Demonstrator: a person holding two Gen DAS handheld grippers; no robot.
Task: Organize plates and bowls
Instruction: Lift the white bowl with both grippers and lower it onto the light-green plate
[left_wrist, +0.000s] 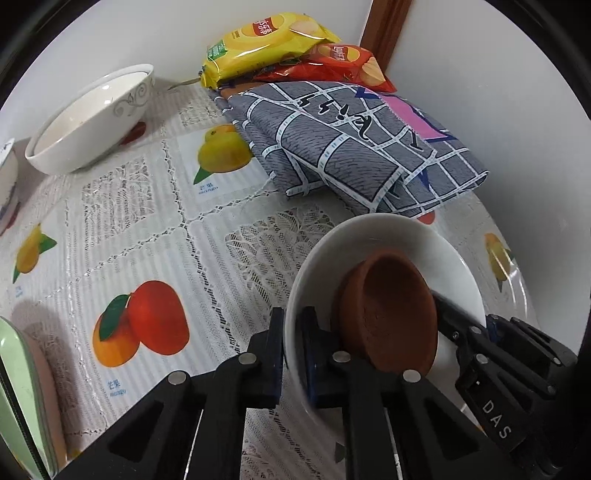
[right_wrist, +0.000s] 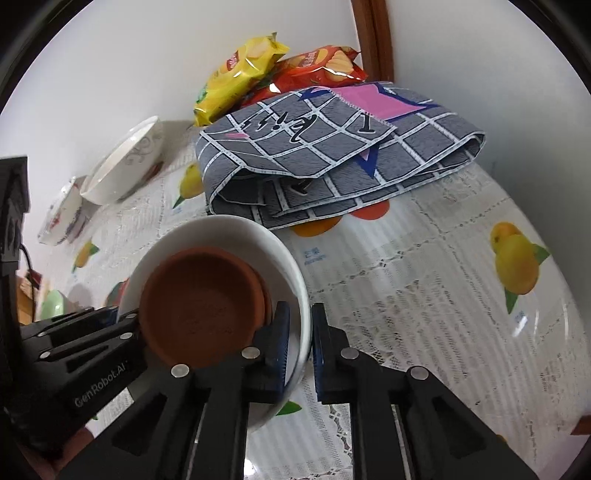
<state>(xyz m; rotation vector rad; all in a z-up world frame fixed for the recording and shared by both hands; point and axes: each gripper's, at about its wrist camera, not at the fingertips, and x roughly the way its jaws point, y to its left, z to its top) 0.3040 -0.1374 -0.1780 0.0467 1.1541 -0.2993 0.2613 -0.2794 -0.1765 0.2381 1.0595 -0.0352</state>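
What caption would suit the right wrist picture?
Both grippers clamp opposite rims of a white bowl holding a terracotta dish, above a fruit-print tablecloth.

White bowl (right_wrist: 291, 266) (terracotta saucer (right_wrist: 203, 310) inside), rim between right gripper (right_wrist: 298, 343) fingers.

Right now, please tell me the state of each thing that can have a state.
white bowl: held at its rim by both grippers, tilted
terracotta dish: inside white bowl
left gripper: shut on bowl rim
right gripper: shut on bowl rim
patterned bowl: upright
grey cloth: folded
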